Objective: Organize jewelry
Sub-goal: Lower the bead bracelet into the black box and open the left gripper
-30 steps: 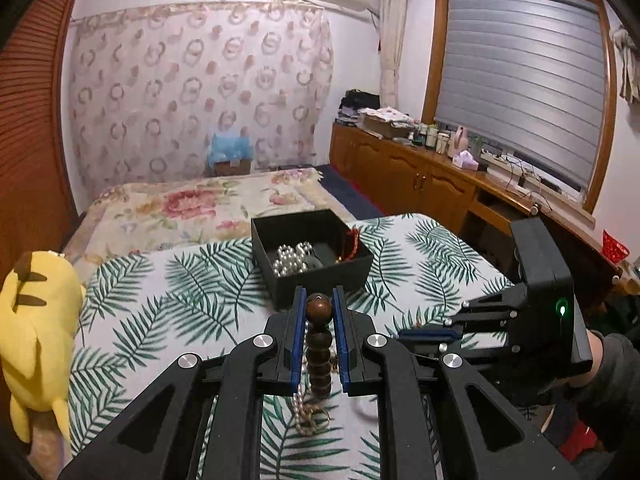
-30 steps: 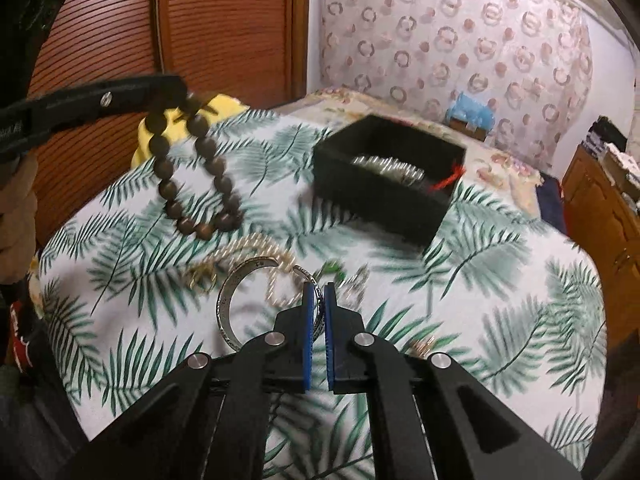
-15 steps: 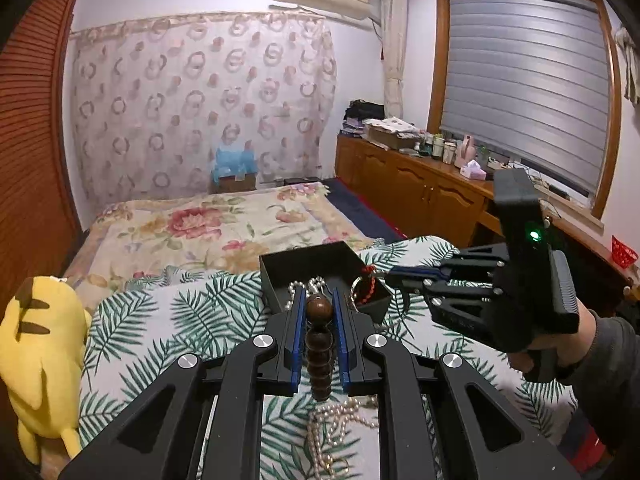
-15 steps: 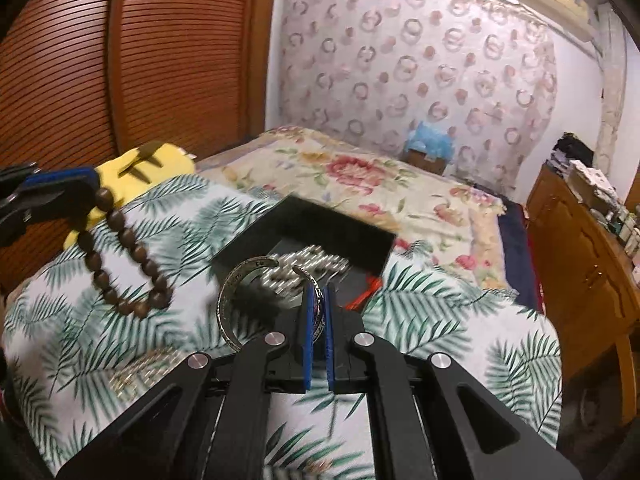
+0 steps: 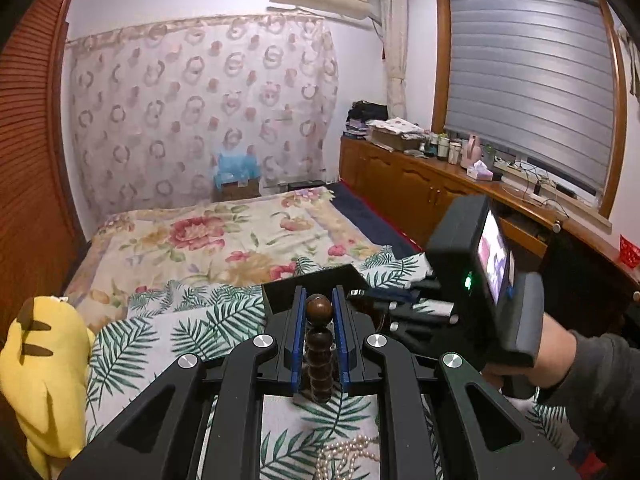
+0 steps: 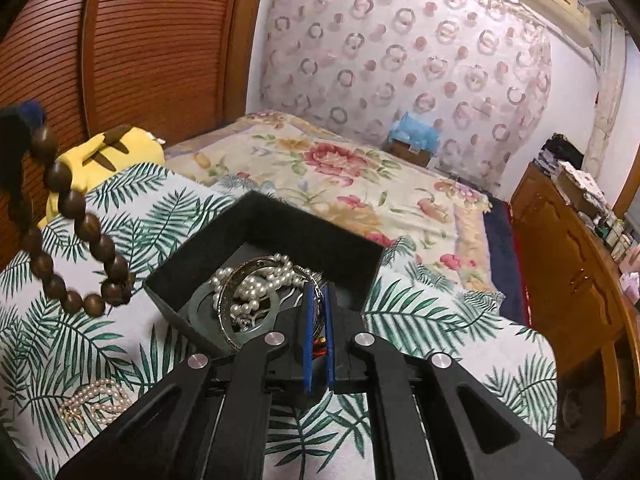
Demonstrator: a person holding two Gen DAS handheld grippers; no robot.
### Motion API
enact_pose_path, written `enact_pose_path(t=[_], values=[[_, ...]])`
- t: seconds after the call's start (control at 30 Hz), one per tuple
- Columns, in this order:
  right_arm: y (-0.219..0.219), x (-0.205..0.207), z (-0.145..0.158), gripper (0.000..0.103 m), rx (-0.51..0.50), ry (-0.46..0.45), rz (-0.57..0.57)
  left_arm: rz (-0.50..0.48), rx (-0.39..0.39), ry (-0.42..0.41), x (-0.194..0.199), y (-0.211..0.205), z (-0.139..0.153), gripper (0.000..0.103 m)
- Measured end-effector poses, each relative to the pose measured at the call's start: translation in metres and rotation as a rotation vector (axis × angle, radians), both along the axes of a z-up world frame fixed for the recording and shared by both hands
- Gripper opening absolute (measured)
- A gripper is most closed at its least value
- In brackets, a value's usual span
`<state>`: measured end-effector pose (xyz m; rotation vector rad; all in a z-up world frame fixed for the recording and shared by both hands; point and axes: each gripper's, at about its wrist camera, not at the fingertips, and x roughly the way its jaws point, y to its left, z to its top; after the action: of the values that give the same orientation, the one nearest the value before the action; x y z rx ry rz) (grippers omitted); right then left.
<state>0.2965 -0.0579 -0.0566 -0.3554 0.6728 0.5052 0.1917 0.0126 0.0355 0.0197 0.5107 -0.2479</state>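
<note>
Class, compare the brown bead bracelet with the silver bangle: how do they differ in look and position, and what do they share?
The brown bead bracelet is a loop of round dark wooden beads; the silver bangle is one rigid metal ring. The bead bracelet hangs over the leaf-print cloth, beside the black box; the bangle is held over the box's inside, above the pearls. Shared: each is pinched in a shut claw, left claw and right claw.
</note>
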Motion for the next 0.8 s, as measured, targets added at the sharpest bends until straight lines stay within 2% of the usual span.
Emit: enact_pose_path(t=[0.13, 0.3, 0.53, 0.8], values=[[0.000, -0.001, -0.005, 0.008, 0.012, 0.013, 0.018, -0.003, 0.010, 0.001, 0.010, -0.005, 0.003, 0.012], [-0.009, -0.010, 0.005, 0.008, 0.063, 0.011, 0.037, -0.007, 0.026, 0.008, 0.024, -0.015, 0.002, 0.012], [-0.036, -0.034, 0.017, 0.008, 0.110, -0.008, 0.034, -0.007, 0.042, 0.019, 0.041, -0.022, -0.001, 0.012], [-0.073, -0.054, 0.007, 0.008, 0.155, 0.043, -0.006, -0.004, 0.055, 0.054, 0.059, -0.032, -0.016, 0.012]])
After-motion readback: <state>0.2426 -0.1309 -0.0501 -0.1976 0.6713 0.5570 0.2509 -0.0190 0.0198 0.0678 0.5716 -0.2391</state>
